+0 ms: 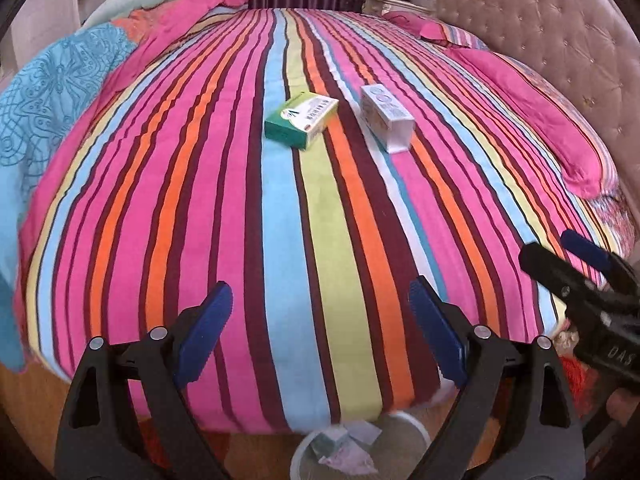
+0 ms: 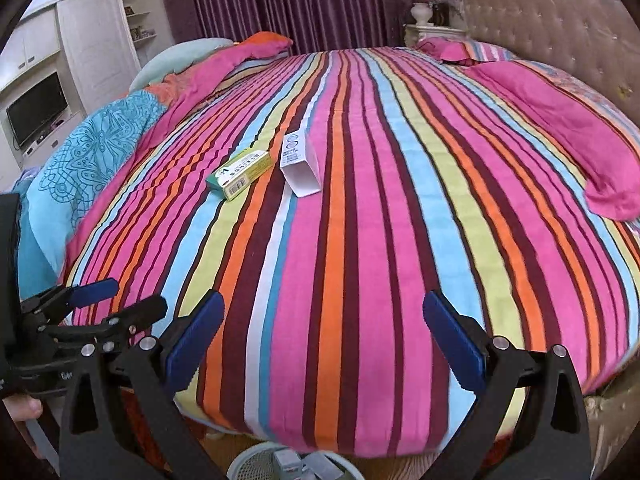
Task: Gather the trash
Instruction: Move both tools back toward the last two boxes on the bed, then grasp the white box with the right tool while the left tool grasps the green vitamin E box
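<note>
You're holding both tools wide and empty: left tool (image 1: 320, 332), right tool (image 2: 320, 340). Green box (image 1: 301, 120) and white box (image 1: 387, 117) are lying mid-bed (image 1: 280, 240), just beside each other.

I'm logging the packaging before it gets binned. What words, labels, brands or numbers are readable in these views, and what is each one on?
"V": large letter on the green box, also seen from the right wrist; its other print is too blurred to read.
"DAS": partial lettering on the right claw; the rest is cut off.
"Ger": partial lettering on the left claw.
White box: circles and small print, unreadable.
</note>
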A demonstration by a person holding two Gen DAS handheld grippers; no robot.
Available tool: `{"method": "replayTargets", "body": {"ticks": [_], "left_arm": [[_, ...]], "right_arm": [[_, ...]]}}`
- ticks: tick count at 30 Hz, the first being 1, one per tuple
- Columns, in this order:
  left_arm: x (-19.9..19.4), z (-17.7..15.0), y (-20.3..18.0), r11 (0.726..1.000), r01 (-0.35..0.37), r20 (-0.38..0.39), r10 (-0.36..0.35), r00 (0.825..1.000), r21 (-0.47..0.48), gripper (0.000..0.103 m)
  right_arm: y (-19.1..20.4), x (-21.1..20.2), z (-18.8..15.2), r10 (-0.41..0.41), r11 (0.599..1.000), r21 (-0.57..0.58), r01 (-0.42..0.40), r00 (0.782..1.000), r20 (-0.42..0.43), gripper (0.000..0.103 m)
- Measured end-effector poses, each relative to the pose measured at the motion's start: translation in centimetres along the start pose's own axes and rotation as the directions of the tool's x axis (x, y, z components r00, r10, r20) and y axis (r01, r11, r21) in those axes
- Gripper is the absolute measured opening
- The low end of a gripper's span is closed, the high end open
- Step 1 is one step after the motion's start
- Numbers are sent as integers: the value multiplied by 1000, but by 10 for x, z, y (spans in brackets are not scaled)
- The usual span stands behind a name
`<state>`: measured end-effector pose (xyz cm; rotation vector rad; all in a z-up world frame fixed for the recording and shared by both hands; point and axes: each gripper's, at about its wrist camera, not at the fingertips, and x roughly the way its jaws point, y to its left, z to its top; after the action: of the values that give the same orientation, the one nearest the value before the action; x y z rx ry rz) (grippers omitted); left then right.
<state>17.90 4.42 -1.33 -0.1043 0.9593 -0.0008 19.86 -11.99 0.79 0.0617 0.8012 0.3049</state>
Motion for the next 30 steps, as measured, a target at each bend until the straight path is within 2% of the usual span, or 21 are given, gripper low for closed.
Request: {"method": "replayTargets", "body": {"ticks": [5, 13, 19, 22, 25, 30], "left_arm": [[32, 29, 15, 1000, 2, -26, -3, 1000, -21, 87], [76, 77, 21, 1000, 8, -20, -8, 1000, -8, 87], [101, 99, 20, 1000, 21, -24, -20, 1000, 15, 87], [111, 110, 24, 1000, 5, -24, -5, 1000, 10, 87], [121, 123, 32, 1000, 21, -26, -21, 999, -13, 87], [137, 138, 31, 999, 28, -32, -27, 999, 20, 87]], "right_arm": [[-2, 28, 18, 3, 1000, -4, -4, 1000, -21, 95], [2, 62, 50, 9, 1000, -16, -10, 999, -33, 95], [9, 83, 71, 42, 999, 2, -42, 998, -49, 95], [16, 92, 85, 21, 999, -28, -23, 999, -41, 95], [12, 105, 97, 10, 1000, -18, -11, 998, -55, 95], [10, 125, 105, 6, 1000, -20, -7, 996, -87, 95]]}}
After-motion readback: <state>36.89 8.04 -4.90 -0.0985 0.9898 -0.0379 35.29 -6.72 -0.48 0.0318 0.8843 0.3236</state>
